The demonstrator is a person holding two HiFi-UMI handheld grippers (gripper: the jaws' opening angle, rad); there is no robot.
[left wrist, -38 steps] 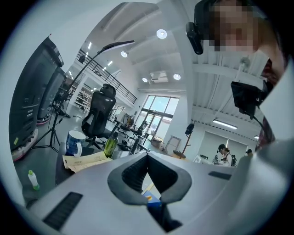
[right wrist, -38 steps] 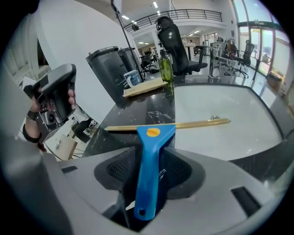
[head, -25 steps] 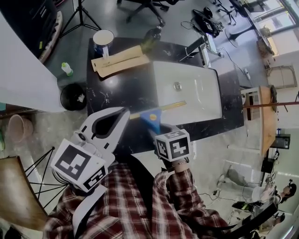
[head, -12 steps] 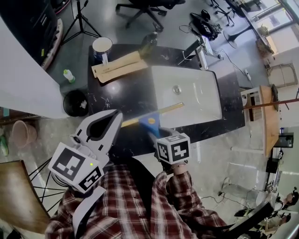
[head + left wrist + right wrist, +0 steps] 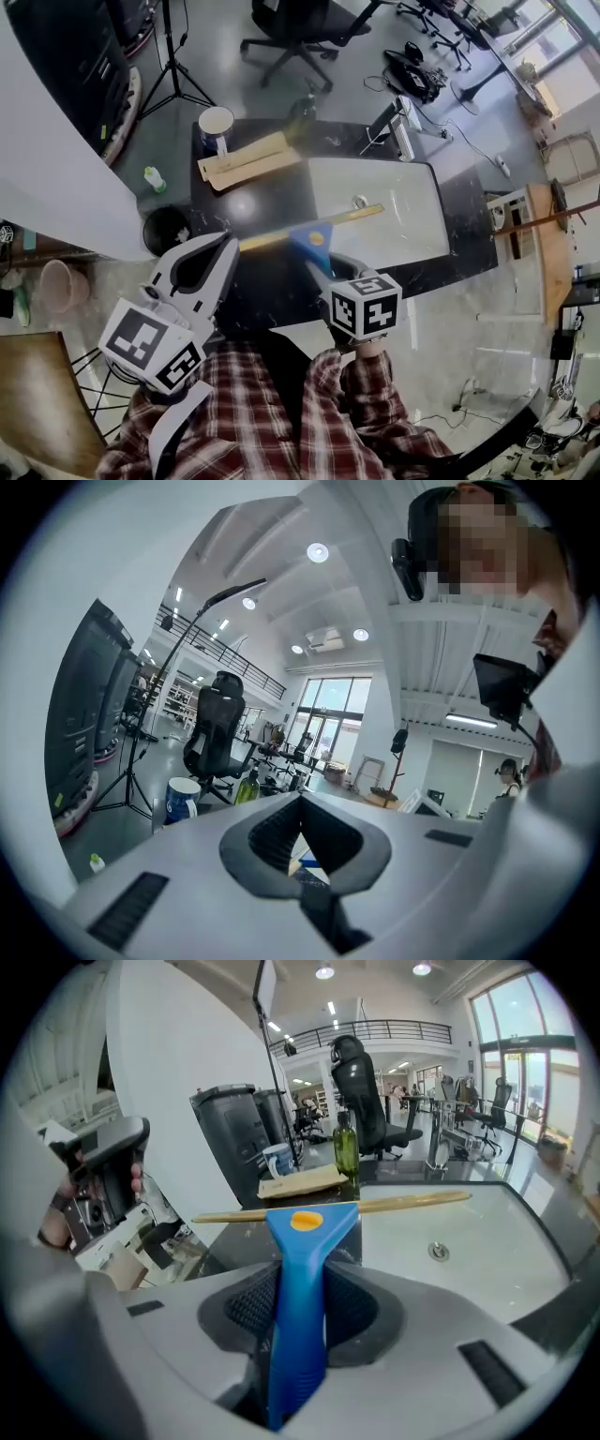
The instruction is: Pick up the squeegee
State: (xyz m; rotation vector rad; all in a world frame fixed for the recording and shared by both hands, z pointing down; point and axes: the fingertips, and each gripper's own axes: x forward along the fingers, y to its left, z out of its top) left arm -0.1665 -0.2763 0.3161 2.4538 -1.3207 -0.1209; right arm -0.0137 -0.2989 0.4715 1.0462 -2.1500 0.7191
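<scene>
Countertop [image 5: 267,202] and white sink [image 5: 398,220] are as they were. What has changed is that your right hand has come up and brought the squeegee [image 5: 317,234] with it. A second ago its tan blade sat low by the sink's near rim. Now it hangs across the sink's front corner, and in the right gripper view it looks clear of the stone. I'd judge the pick-up as good as done, so you only need to keep the squeegee steady. Your right gripper [image 5: 325,270] slants down and forward, jaws clamped on the blue handle, with the blade crosswise and roughly level. Your left gripper [image 5: 228,242] is held level off to the left, its jaws closed on nothing, and takes no part in the lift.
</scene>
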